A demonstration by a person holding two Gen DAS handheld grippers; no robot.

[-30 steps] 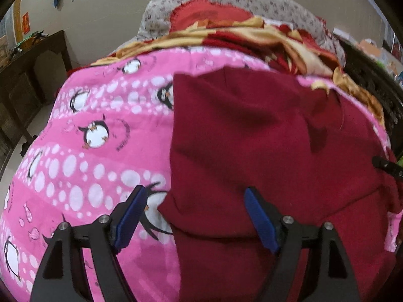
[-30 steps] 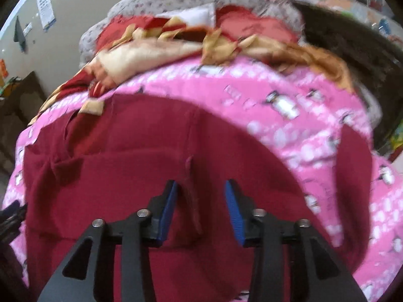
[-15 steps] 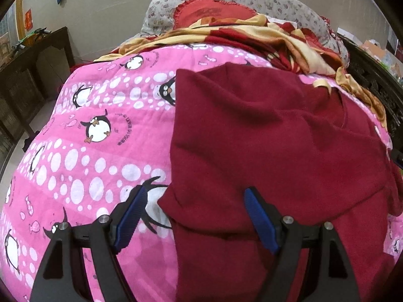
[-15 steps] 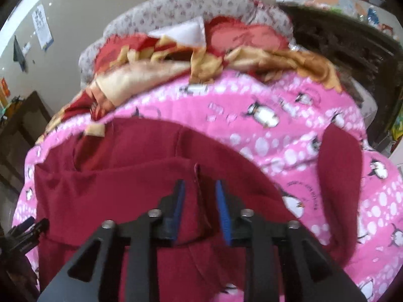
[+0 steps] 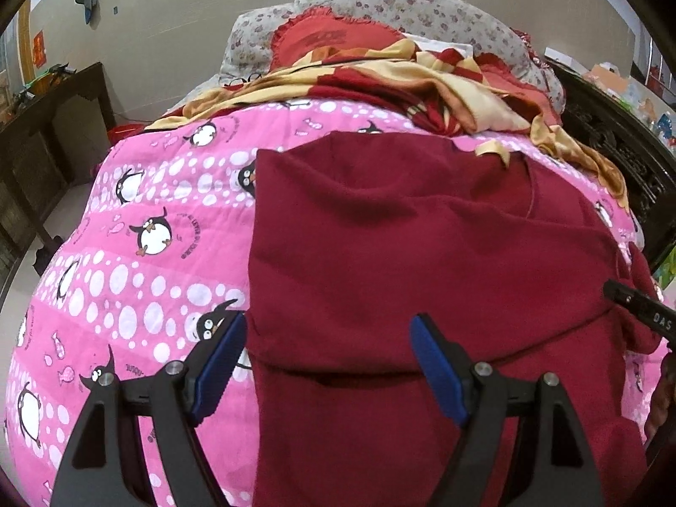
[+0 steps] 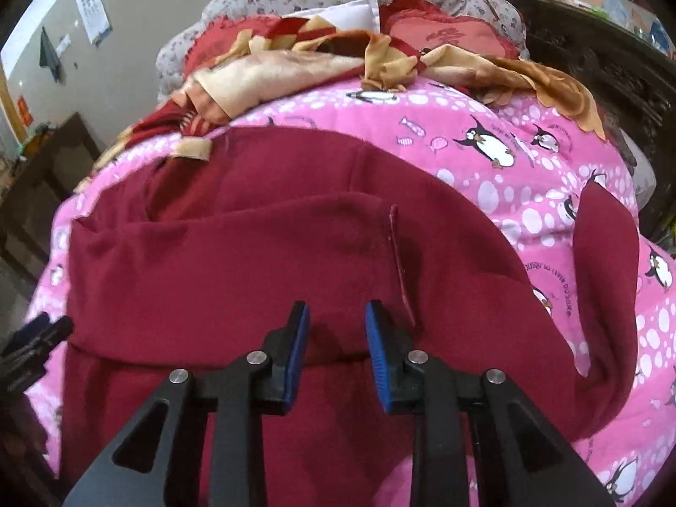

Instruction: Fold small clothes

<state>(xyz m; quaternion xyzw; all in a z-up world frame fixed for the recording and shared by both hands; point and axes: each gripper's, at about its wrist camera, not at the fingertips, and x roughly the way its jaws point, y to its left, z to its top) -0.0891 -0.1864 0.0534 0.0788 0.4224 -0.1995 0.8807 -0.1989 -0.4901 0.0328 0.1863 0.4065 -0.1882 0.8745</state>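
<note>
A dark red garment [image 5: 401,253] lies on a pink penguin quilt [image 5: 139,262], its upper part folded down over the lower part. My left gripper [image 5: 329,363] hangs open and wide above the garment's left edge, nothing between its blue pads. My right gripper [image 6: 338,350] stands open just over the fold's front edge [image 6: 236,338]; the cloth lies beneath the pads, not pinched. A small seam tab [image 6: 399,253] runs up beyond the right pad. One sleeve [image 6: 604,262] lies out to the right on the quilt. The garment [image 6: 236,253] fills the middle of the right wrist view.
Crumpled red and tan bedding [image 5: 405,80] and flowered pillows [image 5: 380,4] are heaped at the far end. Dark wooden furniture stands at the left [image 5: 50,126] and a carved dark frame at the right [image 5: 612,143]. The other gripper's tip [image 5: 642,312] shows at the right edge.
The right gripper's jaws, pinched on a ridge of red cloth half a second ago, now stand apart with the cloth dropped flat. The left gripper drew back and up slightly, still open.
</note>
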